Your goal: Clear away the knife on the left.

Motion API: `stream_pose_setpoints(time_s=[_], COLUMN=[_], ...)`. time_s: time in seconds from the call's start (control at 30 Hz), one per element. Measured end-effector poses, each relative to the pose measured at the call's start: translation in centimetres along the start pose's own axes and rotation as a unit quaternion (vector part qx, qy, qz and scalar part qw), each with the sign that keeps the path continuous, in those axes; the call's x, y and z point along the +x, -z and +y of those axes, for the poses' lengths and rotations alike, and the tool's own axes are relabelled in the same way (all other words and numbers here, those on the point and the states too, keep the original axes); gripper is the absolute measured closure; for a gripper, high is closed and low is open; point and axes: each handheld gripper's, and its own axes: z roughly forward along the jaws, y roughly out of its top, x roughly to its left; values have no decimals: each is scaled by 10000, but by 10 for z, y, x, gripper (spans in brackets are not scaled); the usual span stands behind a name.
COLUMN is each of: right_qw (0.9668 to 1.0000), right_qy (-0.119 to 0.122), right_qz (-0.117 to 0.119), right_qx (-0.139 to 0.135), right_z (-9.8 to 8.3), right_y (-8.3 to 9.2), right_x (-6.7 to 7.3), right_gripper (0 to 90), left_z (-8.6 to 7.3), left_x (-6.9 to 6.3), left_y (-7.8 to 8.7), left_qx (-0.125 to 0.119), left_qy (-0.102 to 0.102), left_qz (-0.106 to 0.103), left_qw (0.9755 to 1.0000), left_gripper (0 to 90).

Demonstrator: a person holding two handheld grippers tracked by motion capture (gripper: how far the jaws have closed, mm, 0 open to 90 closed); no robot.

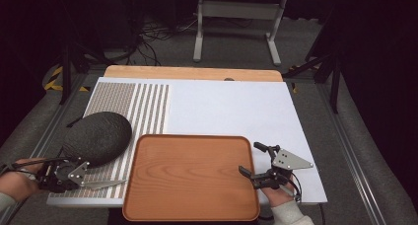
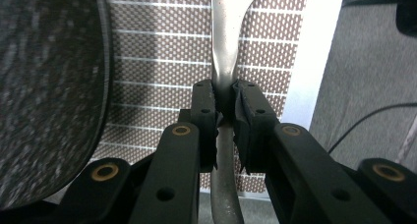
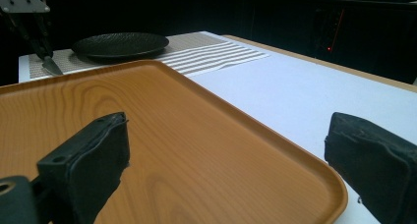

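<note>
My left gripper is at the table's front left corner, shut on a silver knife whose blade points right toward the tray. In the left gripper view the jaws pinch the knife's handle above the placemat. A black textured plate lies just behind that gripper on the woven striped placemat. A wooden tray sits front and centre with nothing in it. My right gripper is open, its jaws astride the tray's right rim, one over the tray and one over the white table top.
The white table top stretches behind and to the right of the tray. A light wooden strip runs along its far edge. Beyond it are a grey floor with cables and the legs of a metal frame.
</note>
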Motion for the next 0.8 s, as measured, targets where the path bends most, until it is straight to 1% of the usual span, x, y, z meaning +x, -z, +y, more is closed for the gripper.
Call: stream_pose_setpoints(time_s=[0.03,0.07,0.1,0.13,0.17,0.27,0.37,0.4,0.47,0.5,0.6,0.73,0.8], right_qw=[10000,10000,10000,10000,10000,10000,10000,10000,10000,10000,10000,10000,10000], right_qy=[-2,-2,-13,-11,-12,-19,-16,-17,-23,-26,-27,-29,-25], right_qz=[-5,-5,-11,-10,-12,-22,-23,-28,-29,-29,-28,-20,-20], right_qx=[-3,-3,-9,-9,-7,-7,-19,-21,-29,-30,-28,-37,-31], right_z=[0,0,0,0,0,0,0,0,0,0,0,0,0], right_y=[0,0,0,0,0,0,1,1,1,1,1,1,1], right_x=[0,0,0,-1,-1,-1,-1,-1,-1,-1,-1,-1,-1], right_gripper=[38,38,38,38,38,38,38,38,38,38,38,38,38], left_z=[-1,-1,-1,-1,-2,-2,-2,-2,-1,-1,2,5,7], left_x=[0,0,0,1,1,2,3,3,3,4,4,4,4], left_y=[3,3,6,10,12,20,29,32,36,39,44,51,53], left_qx=[-90,-90,-125,-109,-145,-249,-419,-487,-631,-727,-891,-1096,-1206], left_qy=[94,94,173,169,237,348,569,605,702,782,992,1283,1391], left_qz=[1,1,34,75,110,160,195,193,190,182,158,128,120], left_qw=[9999,9999,9998,9998,9996,9990,9973,9968,9953,9941,9909,9856,9828], left_gripper=[800,799,799,799,799,799,800,799,799,799,799,799,799])
